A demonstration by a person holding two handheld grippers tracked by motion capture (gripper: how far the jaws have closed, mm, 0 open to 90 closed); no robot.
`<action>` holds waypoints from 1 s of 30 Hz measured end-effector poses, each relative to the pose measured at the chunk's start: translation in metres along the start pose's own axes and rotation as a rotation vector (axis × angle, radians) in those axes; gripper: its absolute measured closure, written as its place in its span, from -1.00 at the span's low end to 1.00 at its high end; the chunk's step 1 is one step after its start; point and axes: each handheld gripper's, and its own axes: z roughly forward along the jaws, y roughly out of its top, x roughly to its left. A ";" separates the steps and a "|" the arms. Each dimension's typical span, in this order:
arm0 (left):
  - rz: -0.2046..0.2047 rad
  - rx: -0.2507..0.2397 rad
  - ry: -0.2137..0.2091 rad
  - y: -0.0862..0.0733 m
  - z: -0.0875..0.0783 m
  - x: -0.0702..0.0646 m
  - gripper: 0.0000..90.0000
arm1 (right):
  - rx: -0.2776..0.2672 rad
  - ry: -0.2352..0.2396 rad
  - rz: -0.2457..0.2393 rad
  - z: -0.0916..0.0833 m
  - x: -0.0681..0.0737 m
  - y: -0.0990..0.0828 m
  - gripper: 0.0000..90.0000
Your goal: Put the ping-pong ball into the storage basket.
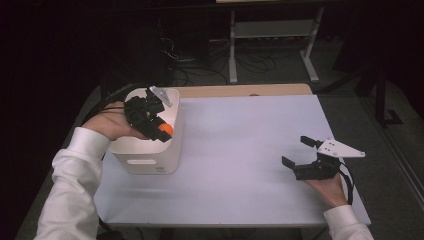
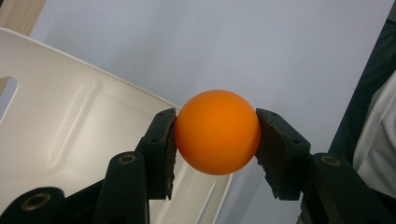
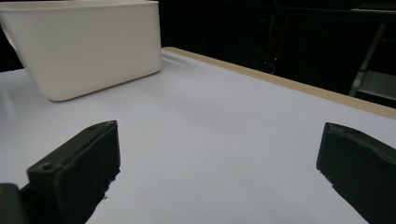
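Observation:
An orange ball [image 2: 217, 132] sits pinched between the two black jaws of my left gripper [image 2: 215, 140], which is shut on it. In the high view that left gripper [image 1: 159, 131] hovers over the open top of a white bin [image 1: 145, 161] at the table's left, with the ball [image 1: 165, 130] just inside the bin's right rim. The bin's inner wall [image 2: 65, 135] lies below the ball in the left gripper view. My right gripper [image 1: 299, 151] rests low at the table's right side, open, with nothing between its jaws. It faces the bin [image 3: 88, 51] across the white tabletop.
The white tabletop [image 1: 240, 150] stretches between bin and right gripper, with a wooden strip [image 1: 245, 90] along its far edge. Beyond the table stand a metal frame [image 1: 272, 45] and cables on a dark floor. White sleeves enter from the bottom corners.

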 end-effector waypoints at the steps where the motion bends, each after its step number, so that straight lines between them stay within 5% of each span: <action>1: -0.003 -0.001 0.001 -0.001 -0.001 0.000 0.12 | -0.001 0.000 0.000 0.000 0.000 0.000 -1.00; 30: -0.042 0.022 0.046 -0.021 -0.015 0.016 0.12 | 0.009 -0.002 0.002 0.001 0.000 -0.001 -1.00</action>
